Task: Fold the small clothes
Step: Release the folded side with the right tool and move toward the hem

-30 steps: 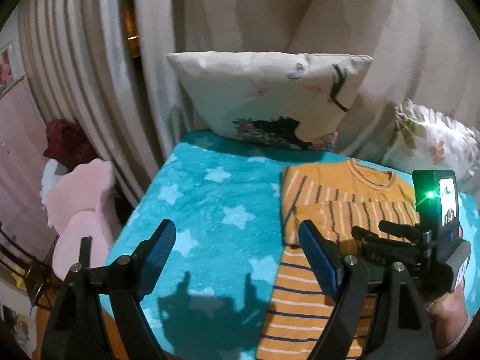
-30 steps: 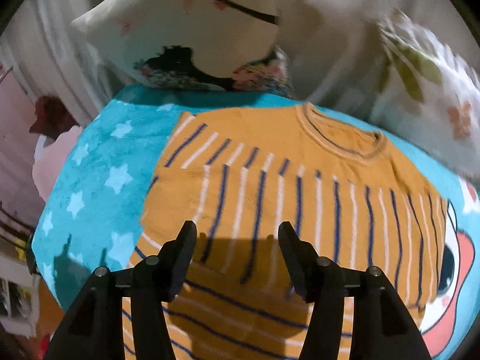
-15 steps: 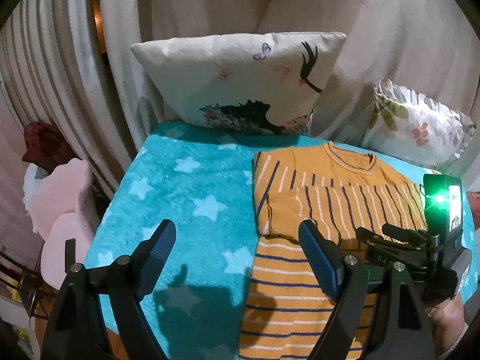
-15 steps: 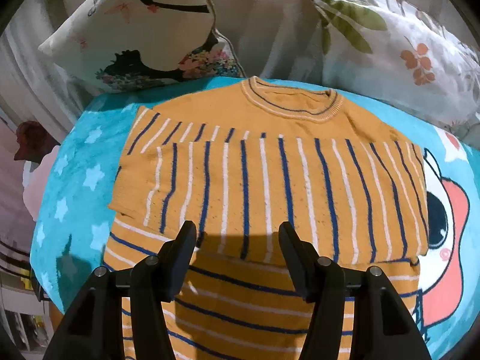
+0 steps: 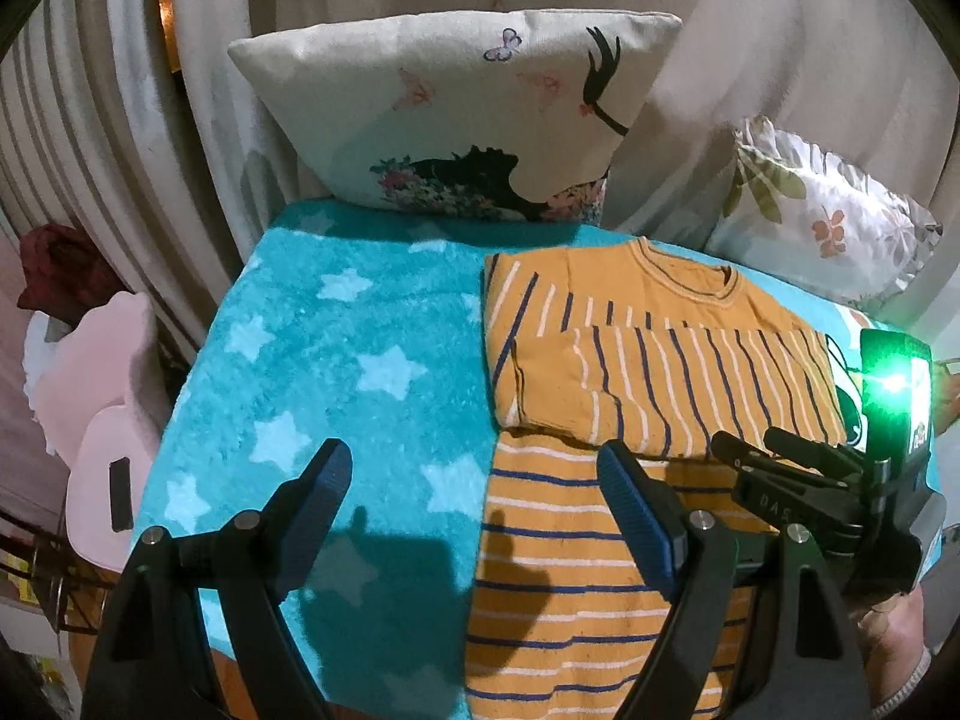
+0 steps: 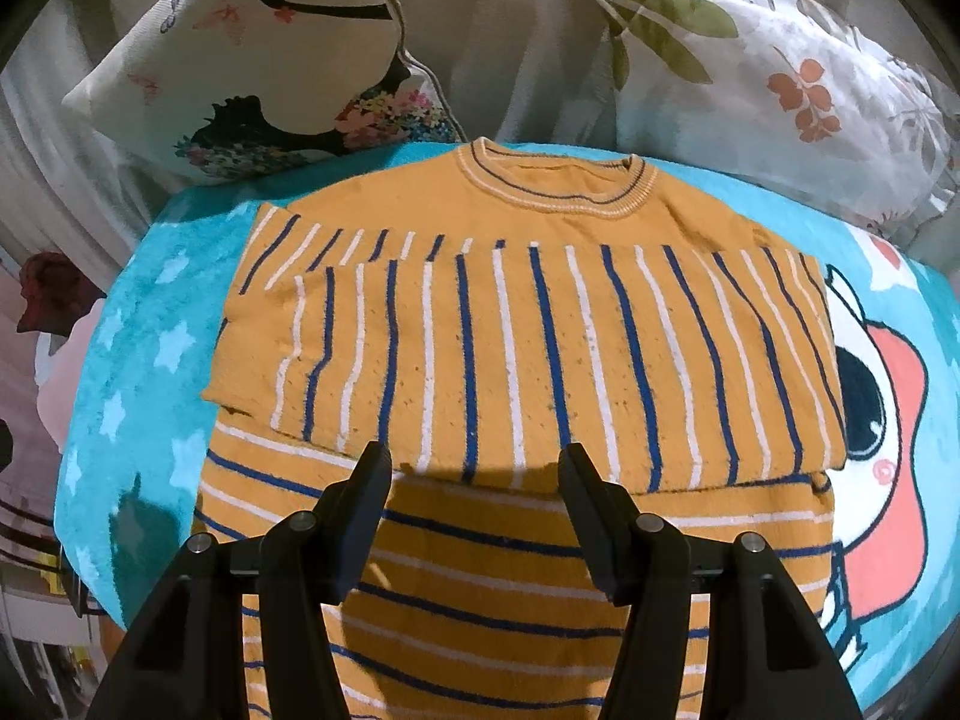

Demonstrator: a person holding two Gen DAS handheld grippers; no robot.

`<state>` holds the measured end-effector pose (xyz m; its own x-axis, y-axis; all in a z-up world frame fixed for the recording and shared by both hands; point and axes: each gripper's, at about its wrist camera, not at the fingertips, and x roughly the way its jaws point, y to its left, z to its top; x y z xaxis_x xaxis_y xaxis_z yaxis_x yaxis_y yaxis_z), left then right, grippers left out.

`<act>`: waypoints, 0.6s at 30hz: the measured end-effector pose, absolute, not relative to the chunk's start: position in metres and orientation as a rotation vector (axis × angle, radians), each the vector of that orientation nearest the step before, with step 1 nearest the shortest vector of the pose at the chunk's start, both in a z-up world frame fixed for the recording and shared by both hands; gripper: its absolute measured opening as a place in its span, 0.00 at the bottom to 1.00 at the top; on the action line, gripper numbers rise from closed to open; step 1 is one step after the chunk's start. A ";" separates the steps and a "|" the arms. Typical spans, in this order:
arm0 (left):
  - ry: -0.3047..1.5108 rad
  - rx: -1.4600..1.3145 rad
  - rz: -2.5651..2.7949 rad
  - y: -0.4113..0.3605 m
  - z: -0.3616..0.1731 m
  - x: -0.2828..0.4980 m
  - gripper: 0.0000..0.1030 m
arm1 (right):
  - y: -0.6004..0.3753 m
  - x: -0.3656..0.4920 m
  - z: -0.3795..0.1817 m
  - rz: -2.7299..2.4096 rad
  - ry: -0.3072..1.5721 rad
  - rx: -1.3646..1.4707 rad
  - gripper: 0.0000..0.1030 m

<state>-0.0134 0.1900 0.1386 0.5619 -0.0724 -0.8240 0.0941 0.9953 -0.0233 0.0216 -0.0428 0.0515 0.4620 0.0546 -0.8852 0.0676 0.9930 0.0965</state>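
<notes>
Mustard striped sweater (image 6: 528, 348) flat on turquoise star blanket (image 5: 336, 372), sleeves folded across. Left gripper (image 5: 474, 498) and right gripper (image 6: 474, 498) both spread, empty, above it.

Right tool (image 6: 474, 474) swung from the left part of the sweater (image 6: 528, 348) to its middle, now squarely facing the collar. Left tool (image 5: 474, 480) dipped a little toward the blanket (image 5: 336, 372).
</notes>
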 end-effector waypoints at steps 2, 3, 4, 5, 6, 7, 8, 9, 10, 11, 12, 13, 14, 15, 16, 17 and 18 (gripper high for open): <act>0.972 0.025 -0.104 0.190 0.138 -0.012 0.81 | -0.044 0.020 0.051 -0.015 1.092 0.127 0.61; 0.974 0.023 -0.108 0.191 0.138 -0.012 0.81 | -0.044 0.020 0.051 -0.020 1.093 0.128 0.61; 0.975 0.023 -0.111 0.191 0.138 -0.012 0.81 | -0.045 0.019 0.050 -0.025 1.094 0.129 0.61; 0.976 0.024 -0.113 0.191 0.137 -0.012 0.81 | -0.045 0.018 0.050 -0.030 1.095 0.130 0.61; 0.978 0.025 -0.114 0.191 0.137 -0.011 0.81 | -0.046 0.017 0.049 -0.035 1.096 0.131 0.61; 0.980 0.025 -0.117 0.191 0.136 -0.011 0.81 | -0.047 0.016 0.049 -0.042 1.097 0.133 0.61; 0.982 0.025 -0.119 0.191 0.135 -0.010 0.81 | -0.048 0.015 0.048 -0.050 1.100 0.134 0.61; 0.984 0.025 -0.122 0.191 0.134 -0.010 0.81 | -0.049 0.014 0.047 -0.054 1.104 0.133 0.61; 0.985 0.026 -0.124 0.191 0.134 -0.009 0.81 | -0.050 0.013 0.046 -0.059 1.107 0.131 0.62; 0.988 0.026 -0.126 0.190 0.133 -0.009 0.81 | -0.052 0.013 0.044 -0.065 1.112 0.127 0.62; 0.991 0.024 -0.130 0.190 0.132 -0.008 0.81 | -0.054 0.012 0.041 -0.074 1.120 0.121 0.62; 0.994 0.022 -0.133 0.190 0.132 -0.008 0.81 | -0.057 0.011 0.037 -0.086 1.133 0.115 0.62; 0.997 0.023 -0.135 0.190 0.131 -0.007 0.81 | -0.059 0.010 0.034 -0.097 1.145 0.112 0.62; 0.997 0.024 -0.137 0.189 0.130 -0.007 0.81 | -0.066 0.007 0.029 -0.116 1.161 0.112 0.62; 0.998 0.024 -0.139 0.189 0.130 -0.007 0.81 | -0.070 0.005 0.027 -0.129 1.171 0.114 0.62; 0.999 0.024 -0.140 0.189 0.129 -0.006 0.81 | -0.077 0.002 0.024 -0.149 1.184 0.118 0.62; 1.000 0.024 -0.140 0.189 0.129 -0.006 0.81 | -0.084 -0.002 0.020 -0.168 1.194 0.123 0.62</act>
<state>-0.0059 0.1888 0.1293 0.5322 -0.1065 -0.8399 0.1288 0.9907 -0.0440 -0.0020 -0.0838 0.0202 0.3576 -0.0654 -0.9316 0.1946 0.9809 0.0059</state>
